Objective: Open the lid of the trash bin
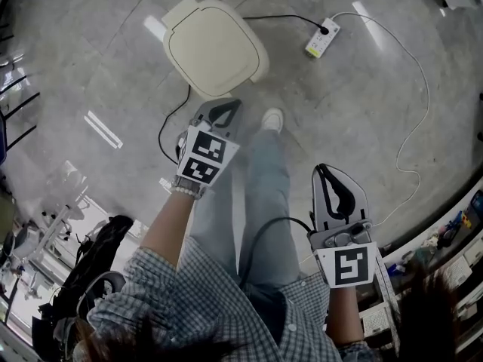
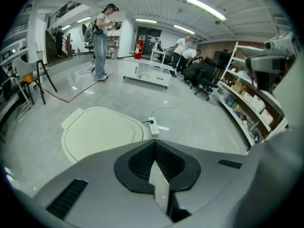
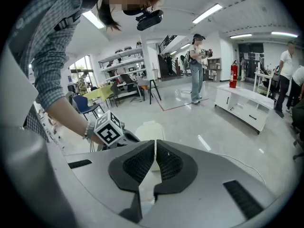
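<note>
The cream trash bin point(image 1: 215, 45) stands on the floor with its lid flat down; its lid point(image 2: 100, 133) fills the lower left of the left gripper view and shows small as the bin point(image 3: 149, 129) in the right gripper view. My left gripper point(image 1: 230, 108) hangs just short of the bin's near edge, jaws shut and holding nothing. The right gripper point(image 1: 326, 173) is held back by the person's right leg, also shut and empty. Black ribbed pads point(image 2: 154, 163) meet at the tip.
A white power strip point(image 1: 322, 38) with a black plug lies right of the bin, and a white cable point(image 1: 416, 89) loops across the floor. A black cable point(image 1: 167, 127) runs from the bin's near side. Shelves point(image 1: 453, 240) line the right edge; chairs and a bag point(image 1: 90, 262) sit at lower left.
</note>
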A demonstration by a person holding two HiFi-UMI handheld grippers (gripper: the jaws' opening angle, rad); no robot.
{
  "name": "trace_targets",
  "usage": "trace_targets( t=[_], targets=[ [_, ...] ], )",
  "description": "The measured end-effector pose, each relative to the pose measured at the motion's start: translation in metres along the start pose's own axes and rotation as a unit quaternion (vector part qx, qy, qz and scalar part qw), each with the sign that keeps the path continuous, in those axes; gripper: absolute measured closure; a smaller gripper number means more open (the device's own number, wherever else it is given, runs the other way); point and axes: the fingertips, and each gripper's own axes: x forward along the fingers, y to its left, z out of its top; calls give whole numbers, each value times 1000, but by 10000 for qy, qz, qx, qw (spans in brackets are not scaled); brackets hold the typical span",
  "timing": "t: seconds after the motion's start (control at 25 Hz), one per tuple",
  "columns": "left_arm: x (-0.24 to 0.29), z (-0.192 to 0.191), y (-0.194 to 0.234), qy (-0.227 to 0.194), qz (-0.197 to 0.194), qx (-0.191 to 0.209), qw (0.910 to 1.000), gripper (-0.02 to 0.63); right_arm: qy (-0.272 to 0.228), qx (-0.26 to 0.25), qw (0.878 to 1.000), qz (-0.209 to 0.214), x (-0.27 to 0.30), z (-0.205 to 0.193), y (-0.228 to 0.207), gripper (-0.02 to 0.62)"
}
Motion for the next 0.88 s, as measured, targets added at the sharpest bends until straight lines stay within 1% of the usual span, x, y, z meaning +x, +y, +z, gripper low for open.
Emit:
trace_targets(
  t=[0.12,0.32,0.44,0.52,0.64,0.8,0.88],
  targets=[
    [15,-11,7,209,101,-73,9997,607,-29,134,9999,1,1,-4,-5,568],
    [34,-36,8,680,153,-138,9975,607,-16,324,9995,-6,0,-12,-11,568],
    [41,-50,11,896,307,-131,9954,609,48,422,9991,-33,0,-18,-14,568],
    [44,-56,14,1055,482,17,9932,607,75,524,9986,-33,1,-21,-16,568],
    [48,-61,17,1305,726,374,9881,607,113,651,9978,-16,2,-24,-18,568],
    [55,-65,22,1585,915,457,9820,607,116,767,9970,11,6,-25,-19,568],
    [57,-67,24,1707,960,579,9789,607,76,845,9964,14,7,-24,-19,568]
  ],
)
